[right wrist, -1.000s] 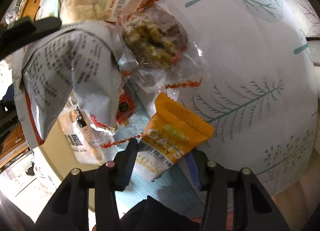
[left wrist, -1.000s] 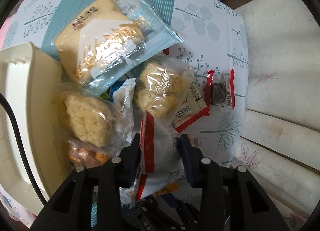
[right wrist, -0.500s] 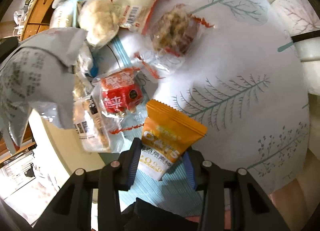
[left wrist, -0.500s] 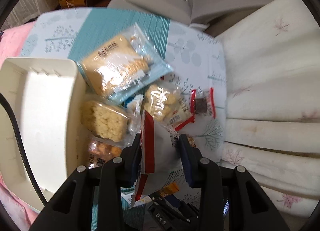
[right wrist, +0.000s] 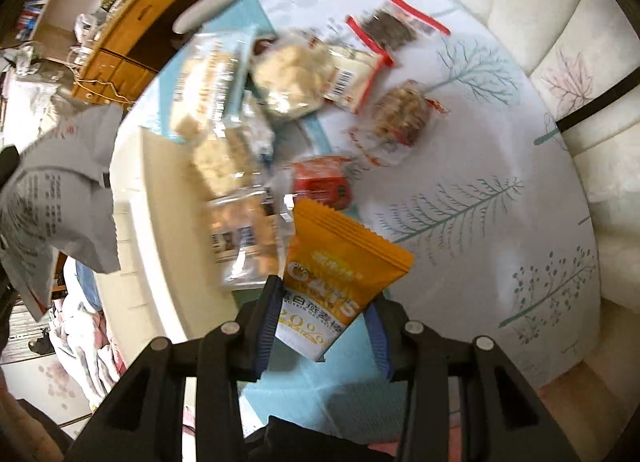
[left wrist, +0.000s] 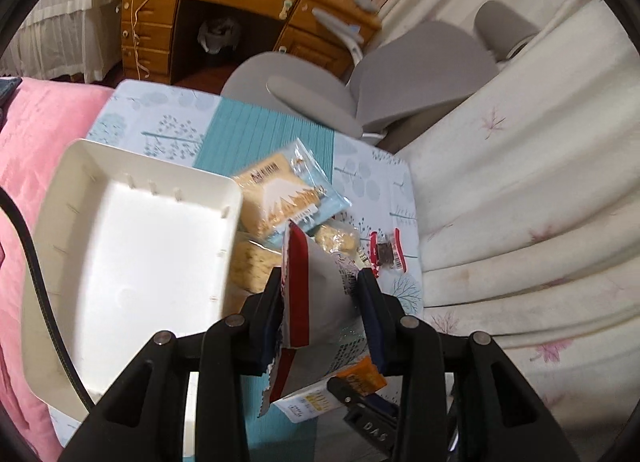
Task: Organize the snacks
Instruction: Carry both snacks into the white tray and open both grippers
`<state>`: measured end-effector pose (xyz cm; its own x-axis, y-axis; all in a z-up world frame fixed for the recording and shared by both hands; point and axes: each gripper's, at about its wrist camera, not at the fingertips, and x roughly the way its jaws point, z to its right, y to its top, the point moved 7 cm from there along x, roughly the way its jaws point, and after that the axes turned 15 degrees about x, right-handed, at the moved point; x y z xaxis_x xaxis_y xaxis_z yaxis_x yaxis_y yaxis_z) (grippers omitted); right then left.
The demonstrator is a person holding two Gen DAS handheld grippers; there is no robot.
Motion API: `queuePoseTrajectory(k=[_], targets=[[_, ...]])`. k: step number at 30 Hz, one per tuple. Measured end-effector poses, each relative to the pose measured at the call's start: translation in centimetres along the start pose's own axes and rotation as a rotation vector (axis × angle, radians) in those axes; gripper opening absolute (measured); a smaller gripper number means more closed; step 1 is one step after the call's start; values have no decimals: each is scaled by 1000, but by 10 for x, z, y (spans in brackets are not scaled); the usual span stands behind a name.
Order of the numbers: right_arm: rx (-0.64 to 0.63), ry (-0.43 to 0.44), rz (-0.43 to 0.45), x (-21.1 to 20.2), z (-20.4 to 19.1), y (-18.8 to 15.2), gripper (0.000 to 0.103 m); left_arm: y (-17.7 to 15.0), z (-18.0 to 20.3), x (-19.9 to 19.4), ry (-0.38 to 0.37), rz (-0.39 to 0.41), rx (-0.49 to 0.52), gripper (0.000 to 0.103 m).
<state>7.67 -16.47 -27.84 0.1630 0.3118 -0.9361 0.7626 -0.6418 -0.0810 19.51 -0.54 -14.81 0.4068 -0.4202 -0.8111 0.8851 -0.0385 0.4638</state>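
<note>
Now the small table is wearing a pale cloth with printed trees and a teal striped band; a pink blanket is lying on its left, and a cream quilted cover with pink leaves is lying on its right; behind are standing a grey chair and a wooden desk with drawers.

An empty white plastic tray is sitting on the table's left side; just beside it, snack packs are lying in a heap: a big clear and blue pack of pale rice cakes, a small clear pack with red ends and something dark inside, a clear pack of brown nutty bits, and a red pack.

The left gripper is pinching a silver and red foil snack bag and holding it in the air above the heap; the right gripper is pinching an orange and white oats pack, also off the cloth.

A second ago both cameras were close over the snacks, and the orange pack was lying on the cloth; now both bags are hanging higher, and the desk and chair are showing; the right jaws have just been closing on the orange pack.
</note>
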Motion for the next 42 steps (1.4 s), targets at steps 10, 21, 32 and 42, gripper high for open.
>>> queuePoseTrajectory(k=[10,21,32,42], targets=[[9,81,144,-30,-49,-22,41,-22,-52,-73,-1,93,80,35],[-43,224,220,-33,-118,-73,41,-55,-126,-103,51,46,114,35],[-117,273,170,-8,-167,-124,41,-70,-165,-101,92,-17,196,36],[-80,284,122,6,-166,-133,38,-70,-167,-100,133,-22,211,75]])
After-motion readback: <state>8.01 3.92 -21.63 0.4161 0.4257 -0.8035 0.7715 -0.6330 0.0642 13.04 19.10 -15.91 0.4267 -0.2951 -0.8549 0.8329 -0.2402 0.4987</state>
